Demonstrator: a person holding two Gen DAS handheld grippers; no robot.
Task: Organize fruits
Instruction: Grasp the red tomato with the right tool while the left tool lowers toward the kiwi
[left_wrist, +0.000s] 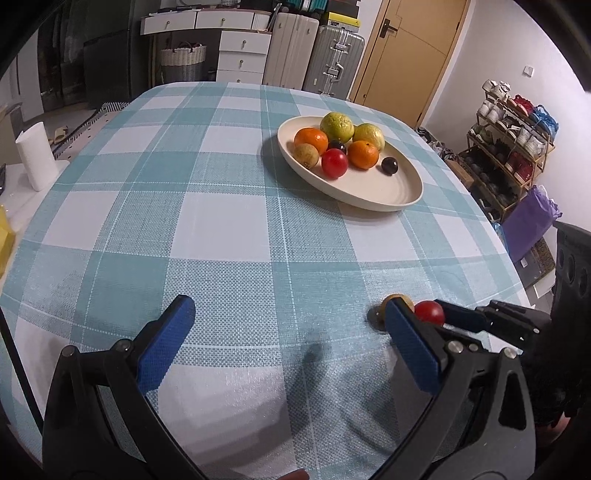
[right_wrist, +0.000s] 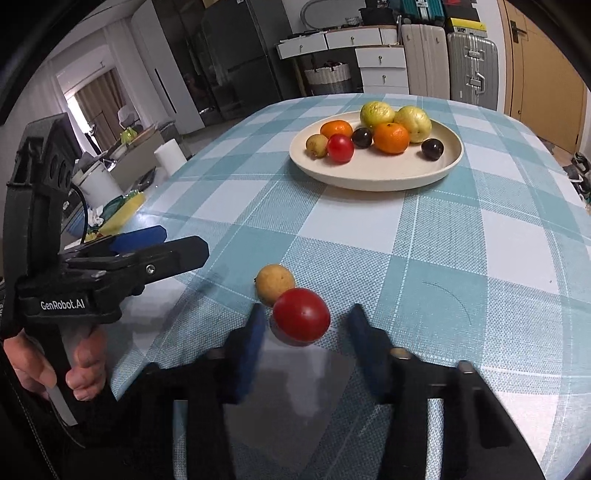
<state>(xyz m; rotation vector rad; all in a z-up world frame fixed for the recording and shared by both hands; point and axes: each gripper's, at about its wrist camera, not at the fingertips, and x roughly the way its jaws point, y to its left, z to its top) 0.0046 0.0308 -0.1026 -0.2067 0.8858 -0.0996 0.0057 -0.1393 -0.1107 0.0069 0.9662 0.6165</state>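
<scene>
On the checked blue-and-white surface (right_wrist: 424, 229), a red tomato (right_wrist: 301, 319) lies at the near edge, touching a small tan fruit (right_wrist: 275, 283) that sits just behind it on its far left. The right gripper (right_wrist: 303, 325) has its jaws apart, and the red tomato lies between their blue tips, near the left one and a little further from the right one; neither pad looks to be pressing on it, though the blur makes contact hard to judge. In the left wrist view the same red tomato (left_wrist: 429, 312) and tan fruit (left_wrist: 398, 301) show partly hidden behind a blue pad at the near right. The left gripper (left_wrist: 286, 338) also has its jaws wide apart, with only bare cloth between them, well left of the two loose fruits. Far across the surface stands a cream plate (right_wrist: 380, 177) holding two yellow-green guavas (right_wrist: 376, 114), two oranges (right_wrist: 391, 137), two dark plums (right_wrist: 432, 149), a second red tomato (right_wrist: 340, 147) and a second small tan fruit (right_wrist: 317, 145), gathered mostly on the plate's far left side.
</scene>
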